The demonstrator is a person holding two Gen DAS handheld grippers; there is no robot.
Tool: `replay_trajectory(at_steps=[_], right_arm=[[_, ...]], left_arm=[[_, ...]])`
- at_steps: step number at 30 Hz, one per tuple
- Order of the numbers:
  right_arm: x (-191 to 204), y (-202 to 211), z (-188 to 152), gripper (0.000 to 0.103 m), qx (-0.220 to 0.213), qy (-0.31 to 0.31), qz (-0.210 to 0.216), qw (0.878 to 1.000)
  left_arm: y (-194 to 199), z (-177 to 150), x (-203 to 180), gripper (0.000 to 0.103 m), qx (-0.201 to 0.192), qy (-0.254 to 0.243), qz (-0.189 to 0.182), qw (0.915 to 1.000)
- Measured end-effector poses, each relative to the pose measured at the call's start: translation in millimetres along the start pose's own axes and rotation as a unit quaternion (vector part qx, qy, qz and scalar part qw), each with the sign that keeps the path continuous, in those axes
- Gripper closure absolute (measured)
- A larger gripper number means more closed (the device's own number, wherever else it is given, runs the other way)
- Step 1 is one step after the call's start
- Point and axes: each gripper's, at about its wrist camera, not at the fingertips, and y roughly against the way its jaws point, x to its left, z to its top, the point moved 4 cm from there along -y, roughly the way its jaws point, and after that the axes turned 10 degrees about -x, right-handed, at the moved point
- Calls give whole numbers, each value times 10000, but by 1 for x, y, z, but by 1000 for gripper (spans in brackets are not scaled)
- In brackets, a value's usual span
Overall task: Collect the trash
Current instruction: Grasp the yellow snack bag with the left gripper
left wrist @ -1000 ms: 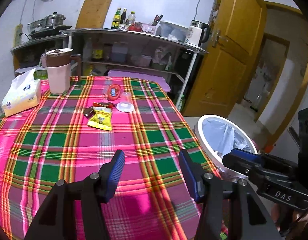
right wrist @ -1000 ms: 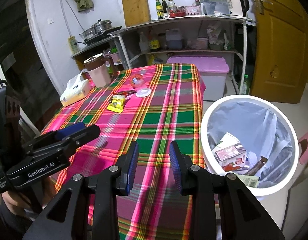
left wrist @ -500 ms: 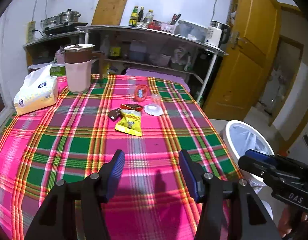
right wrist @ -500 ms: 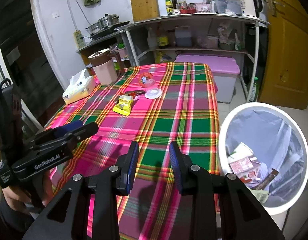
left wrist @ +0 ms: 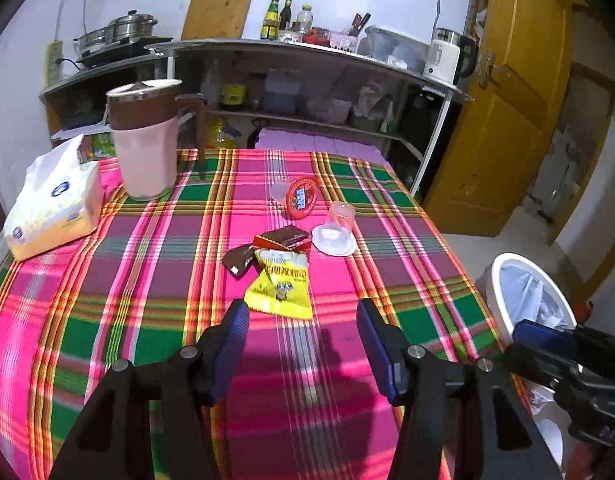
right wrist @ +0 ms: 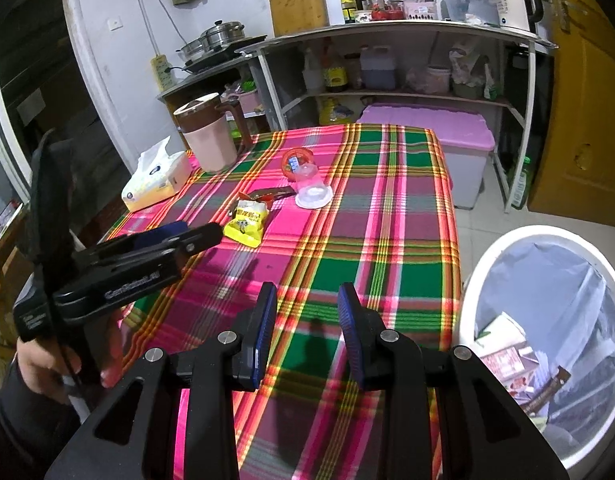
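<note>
Trash: yellow snack wrapper (left wrist: 279,286) lies flat mid-worktop, touching a brown wrapper (left wrist: 239,258) and a red-brown packet (left wrist: 285,238); a clear cup (left wrist: 339,216) on a white lid (left wrist: 333,240) sits just beside them, a red-lidded tub (left wrist: 303,198) behind.
Left tongs (left wrist: 303,344): jaws wide apart, nothing between them; yellow wrapper lies just ahead, nearer the left finger.
Right tongs (right wrist: 307,320): partly open, empty, over the worktop's near edge, well apart from the wrappers.
Bin (right wrist: 487,264): white, lined, beside the worktop, holding packets.
Worktop (left wrist: 107,280): plaid cloth; pink jug (left wrist: 145,148) and tissue pack (left wrist: 55,208) at its far left.
</note>
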Motion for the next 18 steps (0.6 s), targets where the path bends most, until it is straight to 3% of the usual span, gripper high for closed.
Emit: replay_trajectory(at_steps=[14,16,18], right_arm=[[-13,-32,4,70,174,-93,10,9998],[-14,-36,5,70,196,-103,0,9998],[-15,-38,5,70,220,-111,-16,9997]], left_arm=[[-73,1,7,47,488,-208,324,9981],[-78,-1,7,56,582,-194,293,9977],[-78,0,8,57,575,-155,246,9979]])
